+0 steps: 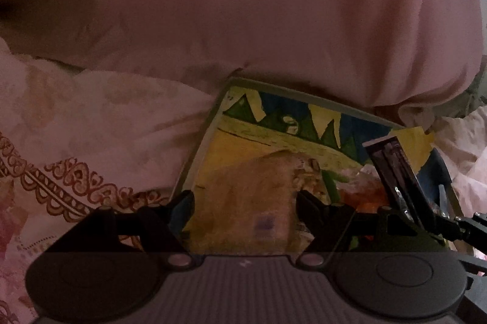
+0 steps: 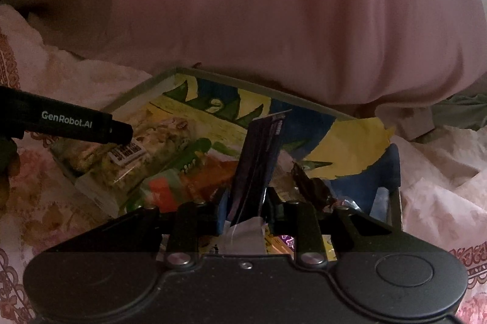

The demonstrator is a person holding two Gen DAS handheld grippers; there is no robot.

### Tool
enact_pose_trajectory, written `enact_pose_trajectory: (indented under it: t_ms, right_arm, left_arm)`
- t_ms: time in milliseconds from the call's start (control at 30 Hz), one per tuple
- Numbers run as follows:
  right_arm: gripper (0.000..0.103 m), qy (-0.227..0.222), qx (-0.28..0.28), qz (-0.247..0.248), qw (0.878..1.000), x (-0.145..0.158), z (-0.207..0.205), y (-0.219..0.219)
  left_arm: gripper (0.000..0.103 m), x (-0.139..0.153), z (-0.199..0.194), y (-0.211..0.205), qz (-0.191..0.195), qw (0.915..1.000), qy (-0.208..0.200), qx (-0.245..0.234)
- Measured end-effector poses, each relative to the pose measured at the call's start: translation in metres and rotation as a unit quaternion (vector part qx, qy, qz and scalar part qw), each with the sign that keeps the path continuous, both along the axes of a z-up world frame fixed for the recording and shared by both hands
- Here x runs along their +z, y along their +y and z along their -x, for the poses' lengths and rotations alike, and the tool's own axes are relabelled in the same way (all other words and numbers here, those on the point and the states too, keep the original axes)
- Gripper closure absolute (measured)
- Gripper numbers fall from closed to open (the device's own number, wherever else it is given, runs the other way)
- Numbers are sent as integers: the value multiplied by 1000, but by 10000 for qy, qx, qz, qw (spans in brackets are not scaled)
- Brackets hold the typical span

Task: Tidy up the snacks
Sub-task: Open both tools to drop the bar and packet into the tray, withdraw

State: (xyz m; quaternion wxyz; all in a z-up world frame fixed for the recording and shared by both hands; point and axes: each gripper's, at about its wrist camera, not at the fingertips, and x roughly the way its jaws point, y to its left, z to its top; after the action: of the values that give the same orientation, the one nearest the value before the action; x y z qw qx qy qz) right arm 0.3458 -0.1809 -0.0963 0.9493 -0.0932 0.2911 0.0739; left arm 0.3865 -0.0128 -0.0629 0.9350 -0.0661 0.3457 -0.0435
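Note:
A shallow box (image 1: 304, 96) with a yellow, green and blue painted inside lies on a bed. My left gripper (image 1: 245, 202) is spread wide and shut on a tan, see-through snack packet (image 1: 252, 187), held over the box's left part. In the right wrist view that packet (image 2: 127, 168) shows a barcode label, with a left finger (image 2: 120, 132) on its top. My right gripper (image 2: 248, 202) is shut on a dark purple packet (image 2: 258, 153) that stands upright over the box (image 2: 243, 88). The left wrist view shows this dark packet (image 1: 392, 168) at the right.
Green and orange packets (image 2: 194, 168) and a crumpled brown wrapper (image 2: 313, 187) lie in the box. A large pink pillow (image 1: 243, 4) presses against the box's far rim. A pale bedsheet with a brown ornate border (image 1: 76, 181) surrounds the box.

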Motion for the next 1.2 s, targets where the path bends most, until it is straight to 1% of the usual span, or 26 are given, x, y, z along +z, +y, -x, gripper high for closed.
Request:
enact_pose_trajectory:
  t_ms: [133,200,267,300,367,400,500,567,600,667,767,867,967,1100,1200]
  right_arm:
    - [73,18,-42,-22,10000,0,1,-2]
    - [67,24,-62,-57,10000,2,1,-4]
    - [57,-18,-102,-80,9999,5,3,-6]
    - [54,-62,-129,-87,9999,7,5,-7]
    - [45,-143,-172,-139,9997,12,9,-10]
    - [44,-183,-191,-179,9995,15,11,-12]
    - [34,-350,-268,-318,9985,28,21,-18]
    - [25,-494,-324,-407,9974,39,30,-22]
    - [24,-576,-347,-444,9968,44,35,-24]
    - [14,-738,-375,-501,9953,56,47,-29]
    - [4,-1016,-386,-581,9924,73,67,-35]
    - [1,-1302,-325,-583,9892,90,88,-39]
    - [1,-1509,-346,-581,9862,101,113,-44]
    - [1,-1721,-362,-494,9832,109,146,-48]
    - [1,-1801,-446,-482,9815,112,169,-51]
  left_arm:
    - [25,3,2,-5,-154,9998,-94,-101]
    - [24,4,3,-7,-134,9998,-100,-133]
    - [22,5,3,-7,-84,9998,-93,-138]
    - [22,6,5,-7,-57,9999,-90,-136]
    - [19,9,6,-7,13,9999,-102,-127]
    - [19,11,8,-7,54,9998,-126,-122]
    - [14,20,15,-9,117,9996,-239,-133]
    - [8,27,23,-11,106,9992,-361,-138]
    - [7,32,28,-13,92,9989,-435,-130]
    - [2,40,37,-15,81,9982,-588,-115]
    - [1,53,53,-17,84,9968,-789,-84]
    - [0,65,71,-16,74,9956,-937,-63]
    - [0,75,91,-15,32,9939,-1102,-79]
    - [0,84,117,-11,-1,9922,-1243,-114]
    - [0,89,137,-7,100,9915,-1299,-16]
